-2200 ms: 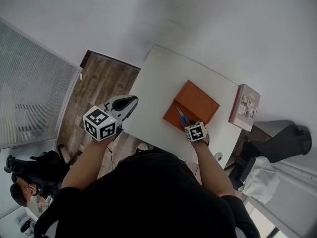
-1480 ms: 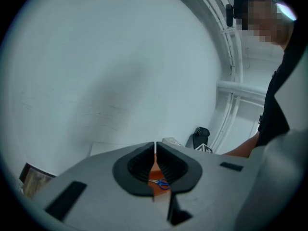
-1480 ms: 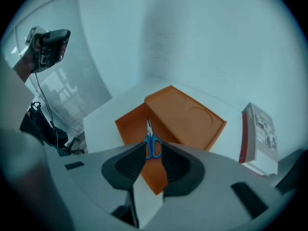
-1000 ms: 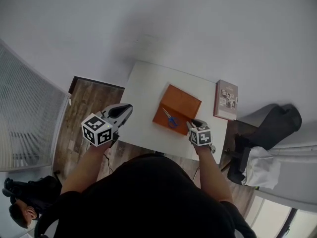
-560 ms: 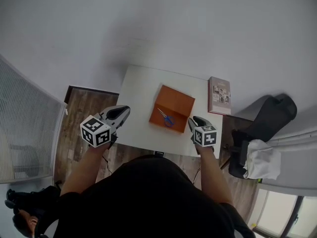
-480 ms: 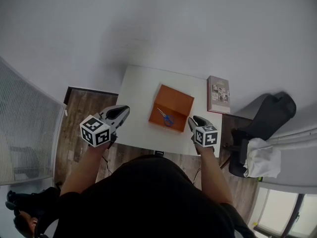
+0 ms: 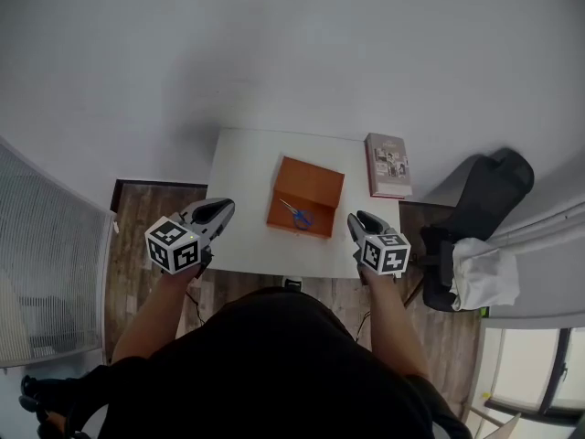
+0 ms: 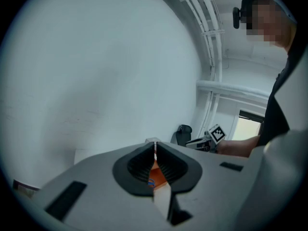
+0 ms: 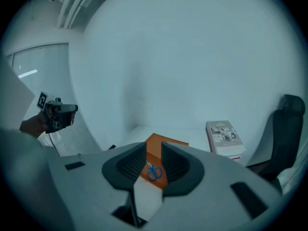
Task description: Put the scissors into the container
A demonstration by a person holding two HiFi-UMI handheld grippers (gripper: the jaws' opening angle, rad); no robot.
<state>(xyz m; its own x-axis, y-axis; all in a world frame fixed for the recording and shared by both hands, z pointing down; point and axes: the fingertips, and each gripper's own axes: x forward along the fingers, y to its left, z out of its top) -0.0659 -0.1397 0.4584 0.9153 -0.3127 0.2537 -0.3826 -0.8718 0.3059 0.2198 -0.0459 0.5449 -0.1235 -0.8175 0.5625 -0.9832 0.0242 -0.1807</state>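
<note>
— Where are the scissors (image 7: 294, 214) now?

— They lie in the orange container (image 7: 315, 186), close to its near wall. The blue handles point toward the near edge of the table (image 7: 242, 181). Nothing is touching them.

— A bit ago the right gripper (image 7: 355, 219) was right at them, wasn't it?

— Yes. Two seconds ago it was over the near wall of the container, right by the scissors. Now it has pulled back to the near right corner of the table, apart from the container.

— Is it holding anything?

— No. In the right gripper view the right gripper (image 9: 153, 148) has its jaws a little way apart, with nothing between them. Through the gap you can see the scissors (image 9: 153, 171) far off in the container (image 9: 166, 141).

— And the left gripper (image 7: 219, 210)?

— It is at the left edge of the table, near the near left corner, much as before. In the left gripper view the left gripper (image 8: 155, 150) has its jaws closed, tips together, and they hold nothing.

— What else is there?

— A book (image 7: 388, 165) lies at the far right corner of the table, well apart from the container. A black chair (image 7: 484, 190) stands off the right edge. The container sits in the middle of the table, as it did before.
</note>
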